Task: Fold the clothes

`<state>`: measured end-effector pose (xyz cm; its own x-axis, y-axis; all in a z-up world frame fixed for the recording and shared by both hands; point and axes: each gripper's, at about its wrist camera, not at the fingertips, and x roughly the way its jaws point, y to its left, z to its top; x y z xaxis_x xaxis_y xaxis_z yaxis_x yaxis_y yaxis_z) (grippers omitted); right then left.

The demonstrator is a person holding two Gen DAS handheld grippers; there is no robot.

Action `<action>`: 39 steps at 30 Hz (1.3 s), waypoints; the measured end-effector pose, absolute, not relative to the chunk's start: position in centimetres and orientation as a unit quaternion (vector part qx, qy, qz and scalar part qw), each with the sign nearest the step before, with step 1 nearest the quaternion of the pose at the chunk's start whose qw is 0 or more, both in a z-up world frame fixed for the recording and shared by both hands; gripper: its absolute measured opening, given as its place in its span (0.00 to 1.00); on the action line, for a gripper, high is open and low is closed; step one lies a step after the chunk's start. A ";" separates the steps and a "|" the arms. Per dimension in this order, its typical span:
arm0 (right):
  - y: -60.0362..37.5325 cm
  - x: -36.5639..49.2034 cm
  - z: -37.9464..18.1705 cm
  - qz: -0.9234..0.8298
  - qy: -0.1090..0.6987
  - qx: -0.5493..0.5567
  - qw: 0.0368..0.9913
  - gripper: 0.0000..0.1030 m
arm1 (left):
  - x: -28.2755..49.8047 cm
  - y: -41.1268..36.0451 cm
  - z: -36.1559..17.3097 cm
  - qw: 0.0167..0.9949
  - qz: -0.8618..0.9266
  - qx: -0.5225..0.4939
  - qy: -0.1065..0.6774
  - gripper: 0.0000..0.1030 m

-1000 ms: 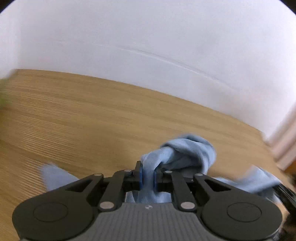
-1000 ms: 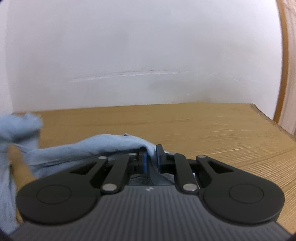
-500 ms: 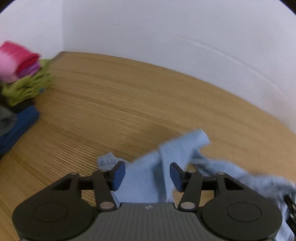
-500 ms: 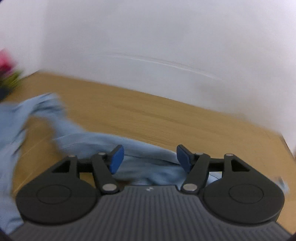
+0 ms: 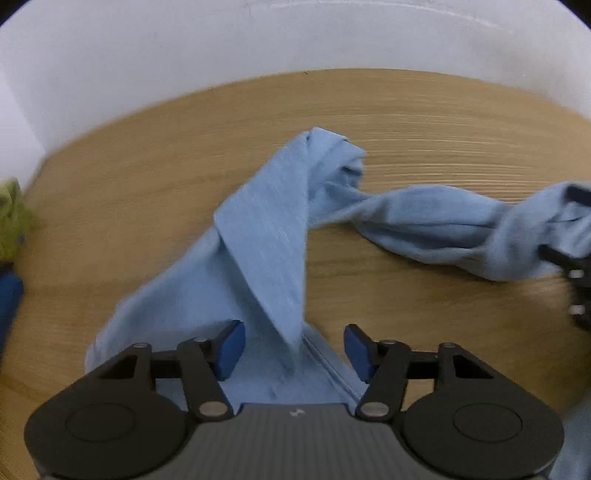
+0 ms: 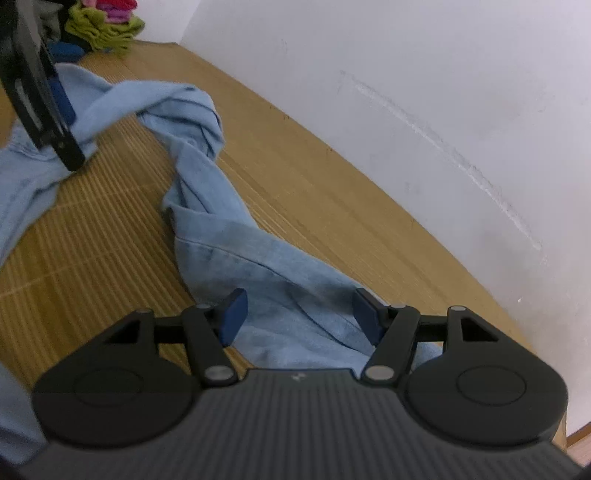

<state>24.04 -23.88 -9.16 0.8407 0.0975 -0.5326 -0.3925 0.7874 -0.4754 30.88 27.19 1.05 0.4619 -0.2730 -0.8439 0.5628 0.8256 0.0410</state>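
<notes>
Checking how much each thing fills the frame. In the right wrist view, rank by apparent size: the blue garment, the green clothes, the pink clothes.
1. Blue garment, by far the largest, though it lies nearest the camera.
2. Green clothes, a small patch in the far pile.
3. Pink clothes, smallest, but cut off by the frame's top edge, so its full size is unsure.

Blk claws (image 5: 291, 350), blue pads (image 6: 233, 314), silver screws.

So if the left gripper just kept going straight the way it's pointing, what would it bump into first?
Most likely the blue shirt. The left gripper is open with cloth already lying between its fingers, and a raised fold sits just ahead. Beyond that are the bare table and the wall, though depth is hard to judge.
</notes>
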 end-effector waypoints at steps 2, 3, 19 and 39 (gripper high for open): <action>-24.1 24.6 -9.4 0.130 0.255 -0.292 0.912 0.54 | 31.9 27.7 0.6 0.843 -0.247 0.162 0.449 0.07; -24.2 24.7 -9.3 0.133 0.259 -0.285 0.913 0.29 | 32.4 27.9 0.4 0.845 -0.246 0.163 0.446 0.07; -26.1 22.0 -1.9 0.186 0.241 -0.161 0.939 0.36 | 35.4 41.3 10.6 0.868 -0.227 0.076 0.436 0.41; -22.1 24.3 -7.7 0.196 0.251 -0.322 0.891 0.67 | 31.7 42.5 6.1 0.798 -0.304 0.130 0.504 0.08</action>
